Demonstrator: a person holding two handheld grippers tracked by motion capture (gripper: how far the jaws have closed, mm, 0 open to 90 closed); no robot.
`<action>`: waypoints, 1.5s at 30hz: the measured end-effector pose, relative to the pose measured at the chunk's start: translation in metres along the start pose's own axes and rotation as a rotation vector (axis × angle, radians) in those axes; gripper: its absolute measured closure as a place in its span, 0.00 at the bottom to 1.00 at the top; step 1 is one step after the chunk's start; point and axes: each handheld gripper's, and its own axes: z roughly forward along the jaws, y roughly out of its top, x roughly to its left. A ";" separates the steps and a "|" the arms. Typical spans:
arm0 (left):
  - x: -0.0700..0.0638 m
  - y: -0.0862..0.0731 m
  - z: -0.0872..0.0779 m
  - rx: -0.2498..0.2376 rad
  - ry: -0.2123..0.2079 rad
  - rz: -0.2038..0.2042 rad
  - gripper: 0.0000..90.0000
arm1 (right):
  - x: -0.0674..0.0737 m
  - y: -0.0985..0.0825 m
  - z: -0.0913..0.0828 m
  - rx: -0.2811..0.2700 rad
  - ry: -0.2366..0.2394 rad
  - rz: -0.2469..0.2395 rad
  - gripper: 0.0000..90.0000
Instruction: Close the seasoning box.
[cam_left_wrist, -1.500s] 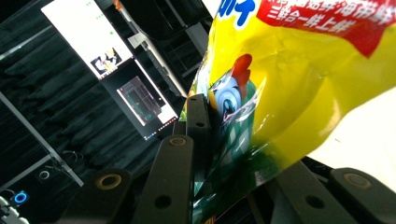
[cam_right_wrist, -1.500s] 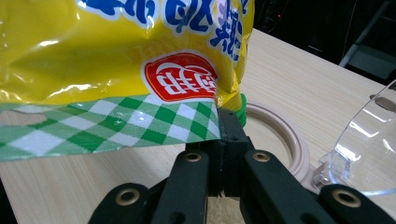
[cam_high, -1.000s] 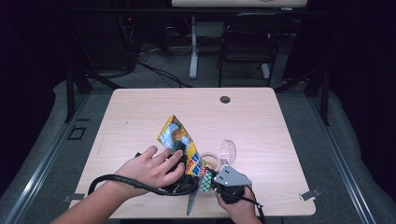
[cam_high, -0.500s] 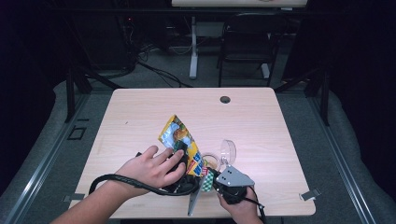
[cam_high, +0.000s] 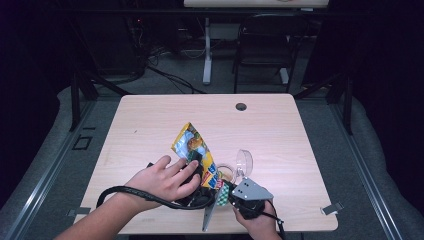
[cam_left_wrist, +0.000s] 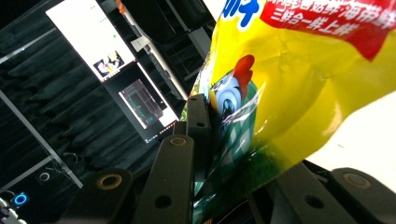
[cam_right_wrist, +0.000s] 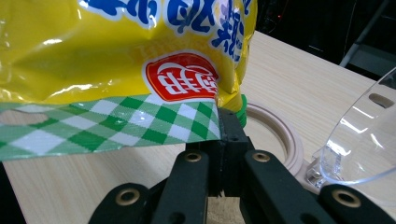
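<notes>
A yellow snack bag (cam_high: 192, 145) with a green checked end band (cam_right_wrist: 116, 128) is held tilted above the light wooden table (cam_high: 280, 130) near its front edge. My left gripper (cam_high: 198, 175), mostly covered by the hand, is shut on the bag's lower middle; its black jaws press the printed foil (cam_left_wrist: 280, 93). My right gripper (cam_high: 226, 192) is shut on the corner of the checked band, and in the right gripper view its jaws (cam_right_wrist: 229, 128) meet on that band. A narrow silvery strip (cam_high: 208, 216) runs from there toward the table's front edge.
A round beige-rimmed container (cam_high: 226, 173) with a raised clear lid (cam_high: 244, 161) sits just right of the bag; its rim (cam_right_wrist: 280, 135) lies right behind my right gripper. A dark cable hole (cam_high: 241, 106) is at the far edge. A chair (cam_high: 265, 45) stands beyond the table.
</notes>
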 end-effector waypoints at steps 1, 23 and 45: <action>0.000 0.000 0.000 0.002 -0.002 0.007 0.93 | 0.000 0.000 0.001 -0.004 0.001 0.005 1.00; -0.002 -0.002 0.001 0.002 -0.014 -0.014 0.93 | 0.001 0.001 0.004 -0.003 -0.001 -0.003 1.00; -0.014 -0.011 0.005 0.001 -0.080 -0.112 0.94 | 0.001 0.002 0.005 -0.006 -0.005 -0.003 1.00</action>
